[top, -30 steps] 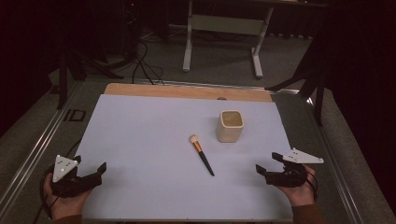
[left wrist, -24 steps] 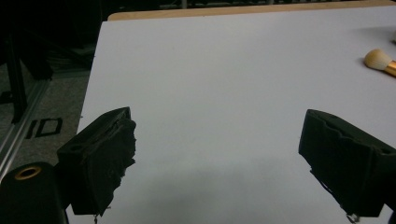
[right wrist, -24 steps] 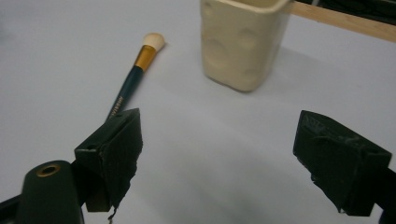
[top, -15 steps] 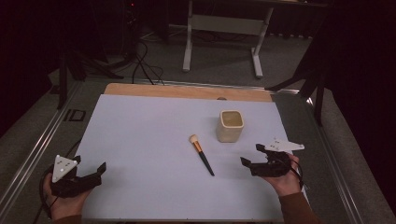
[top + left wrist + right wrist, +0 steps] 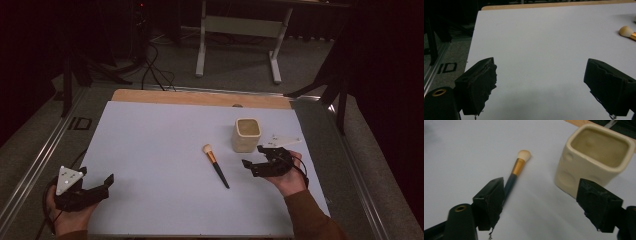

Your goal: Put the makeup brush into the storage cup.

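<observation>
Right claw (image 5: 252,161): being held wide open, nothing gripped, hovering low over the mat (image 5: 150,150).
Brush (image 5: 215,165): lying flat just ahead, handle passing right by one jaw.
Cup (image 5: 246,135): sitting upright just beyond the other jaw.
Left claw (image 5: 95,186): being kept released too, brush seen far off to its front.

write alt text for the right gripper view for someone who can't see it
The right gripper is open above a white table sheet, its two black jaws spread wide. Between and beyond them lie a makeup brush, with a gold collar and pale bristles, and to its right an upright cream ceramic cup, which looks empty.
</observation>
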Demonstrator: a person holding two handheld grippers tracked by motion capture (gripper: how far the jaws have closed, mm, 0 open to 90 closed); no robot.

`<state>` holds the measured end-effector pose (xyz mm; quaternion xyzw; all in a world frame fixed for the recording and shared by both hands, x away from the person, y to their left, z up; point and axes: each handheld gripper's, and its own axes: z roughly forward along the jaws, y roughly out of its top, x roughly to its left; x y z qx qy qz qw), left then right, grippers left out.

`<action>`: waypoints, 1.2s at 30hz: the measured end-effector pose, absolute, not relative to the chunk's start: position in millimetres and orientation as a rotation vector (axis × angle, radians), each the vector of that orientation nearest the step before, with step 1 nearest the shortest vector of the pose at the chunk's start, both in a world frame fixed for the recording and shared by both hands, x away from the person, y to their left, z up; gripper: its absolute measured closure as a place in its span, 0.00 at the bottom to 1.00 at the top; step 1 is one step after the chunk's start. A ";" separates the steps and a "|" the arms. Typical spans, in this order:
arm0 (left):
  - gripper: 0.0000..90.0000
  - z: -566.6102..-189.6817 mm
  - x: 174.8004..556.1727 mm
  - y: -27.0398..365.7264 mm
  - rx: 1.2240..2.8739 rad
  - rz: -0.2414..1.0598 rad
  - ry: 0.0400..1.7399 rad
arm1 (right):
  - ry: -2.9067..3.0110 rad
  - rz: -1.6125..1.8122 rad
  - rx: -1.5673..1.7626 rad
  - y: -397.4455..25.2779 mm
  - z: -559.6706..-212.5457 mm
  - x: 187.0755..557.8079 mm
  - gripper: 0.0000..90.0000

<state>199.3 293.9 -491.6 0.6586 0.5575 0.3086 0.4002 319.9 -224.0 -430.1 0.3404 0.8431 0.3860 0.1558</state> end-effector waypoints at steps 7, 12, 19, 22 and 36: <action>0.12 -491.8 199.5 294.3 1.665 0.777 1.411 | 2.444 1.068 0.958 -204.7 -423.0 333.0 0.27; 0.13 -491.7 199.4 294.4 1.666 0.775 1.411 | 2.473 1.033 0.971 -190.0 -422.7 342.1 0.27; 0.13 -492.0 199.7 294.4 1.666 0.774 1.412 | 2.508 0.981 1.003 -174.0 -423.1 355.4 0.30; 0.13 -492.1 199.6 294.4 1.667 0.773 1.412 | 2.522 0.952 1.028 -168.1 -423.8 361.8 0.32; 0.13 -491.9 199.0 295.8 1.661 0.774 1.417 | 2.580 0.823 1.070 -140.0 -426.6 381.0 0.37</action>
